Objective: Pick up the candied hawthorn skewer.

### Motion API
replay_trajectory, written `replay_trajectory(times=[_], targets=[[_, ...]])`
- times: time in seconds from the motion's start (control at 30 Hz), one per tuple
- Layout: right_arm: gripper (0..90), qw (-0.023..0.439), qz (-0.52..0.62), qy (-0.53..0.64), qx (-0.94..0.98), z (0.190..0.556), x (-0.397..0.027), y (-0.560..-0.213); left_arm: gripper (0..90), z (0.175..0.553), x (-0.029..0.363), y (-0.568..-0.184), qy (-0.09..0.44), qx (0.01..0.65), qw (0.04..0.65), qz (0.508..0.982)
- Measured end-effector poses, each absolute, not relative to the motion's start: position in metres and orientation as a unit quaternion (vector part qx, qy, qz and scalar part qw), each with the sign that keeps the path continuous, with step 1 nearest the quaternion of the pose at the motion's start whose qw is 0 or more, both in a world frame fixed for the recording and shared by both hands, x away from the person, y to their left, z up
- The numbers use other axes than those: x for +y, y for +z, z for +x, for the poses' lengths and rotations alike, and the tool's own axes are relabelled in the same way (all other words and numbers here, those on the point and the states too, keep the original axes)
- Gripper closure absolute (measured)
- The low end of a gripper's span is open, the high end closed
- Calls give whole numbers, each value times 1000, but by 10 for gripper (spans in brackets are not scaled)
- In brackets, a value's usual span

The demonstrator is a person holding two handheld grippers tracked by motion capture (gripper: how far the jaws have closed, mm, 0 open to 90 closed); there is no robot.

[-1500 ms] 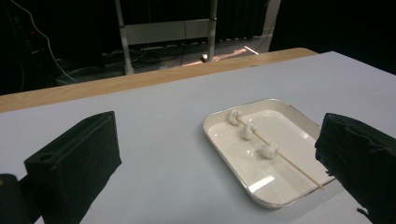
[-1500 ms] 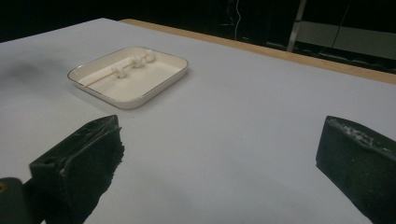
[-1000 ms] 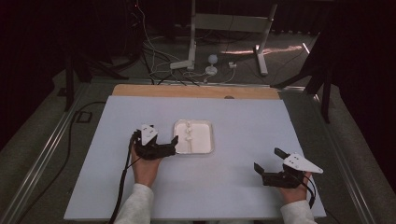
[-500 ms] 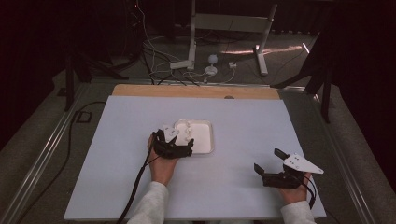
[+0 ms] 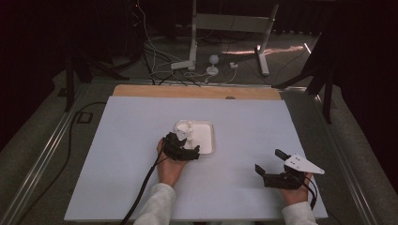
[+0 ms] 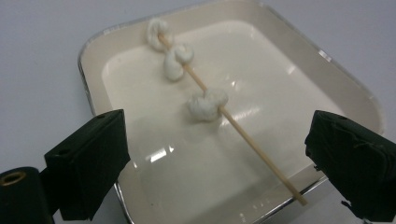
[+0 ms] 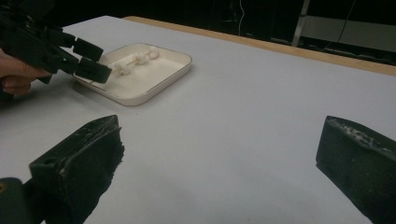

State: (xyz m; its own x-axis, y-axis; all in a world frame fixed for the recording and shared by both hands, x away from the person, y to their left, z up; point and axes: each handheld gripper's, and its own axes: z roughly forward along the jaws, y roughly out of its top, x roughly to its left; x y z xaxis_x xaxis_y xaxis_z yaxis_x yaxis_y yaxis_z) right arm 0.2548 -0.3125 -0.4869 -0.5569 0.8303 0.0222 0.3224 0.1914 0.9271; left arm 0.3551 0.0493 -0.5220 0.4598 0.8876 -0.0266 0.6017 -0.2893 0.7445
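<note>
White table (image 5: pixel 117 164) carries a cream tray (image 6: pixel 327 84); inside it a skewer (image 6: pixel 252 140) with three white lumps lies diagonally, bare end over the near rim. Left tongs (image 6: pixel 215 163), closing slightly, straddle it untouched; right tongs (image 7: pixel 219 172) gape empty.

A white table (image 5: pixel 244 122) with a wooden far edge (image 5: pixel 197 91); beyond, floor cables (image 5: pixel 155 70) and a metal stand (image 5: pixel 230 28).

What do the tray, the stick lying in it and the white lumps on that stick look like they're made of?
Tray: glossy cream enamel or glazed coating, judging by sharp reflections, with a silvery, probably metal rim.
Stick: pale matte wood or bamboo, thin and straight.
Lumps: soft, matte white and irregular, maybe marshmallow or dough; hard to tell.
</note>
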Motion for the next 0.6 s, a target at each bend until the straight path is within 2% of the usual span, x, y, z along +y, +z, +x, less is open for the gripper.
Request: replay_trajectory(times=[0.13,0.3,0.37,0.4,0.43,0.47,0.6], targets=[[2,255,396,497,728,256,-313,-487,251,355,49,-523,190,472,348,788],[2,256,395,495,730,256,-312,-487,556,355,53,-521,179,471,344,792],[2,255,396,495,730,256,-312,-487,645,357,55,-519,176,477,335,793],[2,255,396,495,730,256,-312,-487,686,357,55,-519,176,477,335,793],[2,255,396,495,730,256,-312,-487,686,357,55,-518,175,480,331,794],[2,256,395,495,730,256,-312,-488,763,358,56,-516,175,482,320,797],[2,255,396,495,730,257,-312,-488,882,358,55,-514,169,483,308,802]])
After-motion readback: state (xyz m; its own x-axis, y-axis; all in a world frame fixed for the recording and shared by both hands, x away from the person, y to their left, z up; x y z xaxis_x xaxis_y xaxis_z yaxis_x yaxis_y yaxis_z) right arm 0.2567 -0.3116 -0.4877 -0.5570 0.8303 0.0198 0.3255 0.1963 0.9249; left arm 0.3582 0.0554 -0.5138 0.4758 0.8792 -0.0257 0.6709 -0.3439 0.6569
